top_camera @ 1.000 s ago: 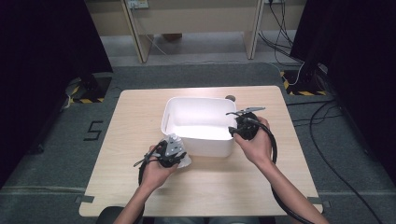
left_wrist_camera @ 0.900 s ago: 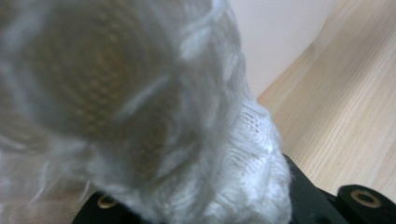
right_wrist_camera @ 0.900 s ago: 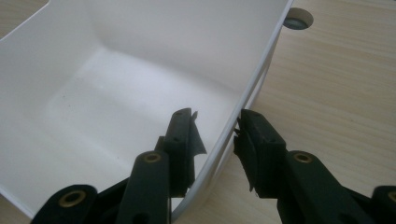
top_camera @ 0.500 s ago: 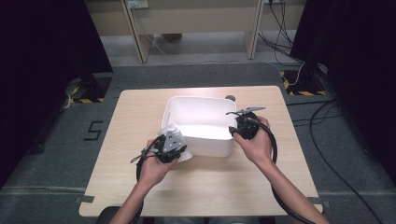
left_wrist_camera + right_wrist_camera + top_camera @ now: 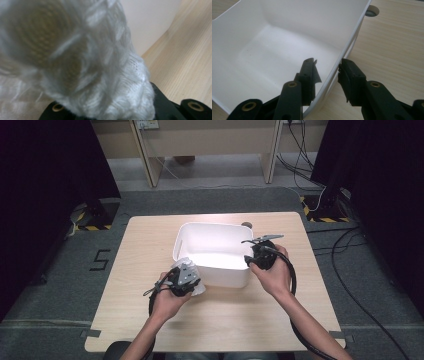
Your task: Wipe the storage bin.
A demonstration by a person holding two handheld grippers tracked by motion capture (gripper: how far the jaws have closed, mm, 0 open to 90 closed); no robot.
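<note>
1. A dark figure "5" (image 5: 100, 260) is marked on the grey floor (image 5: 60, 300), at the left of the high view, just beside the table's (image 5: 145, 250) left edge.

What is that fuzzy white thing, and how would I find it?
Look at the wooden table, then at the white tub in its middle. By the tub's near left corner, the left gripper pinches a soft knitted cloth. It is the one woolly thing; everything around it is hard.
</note>
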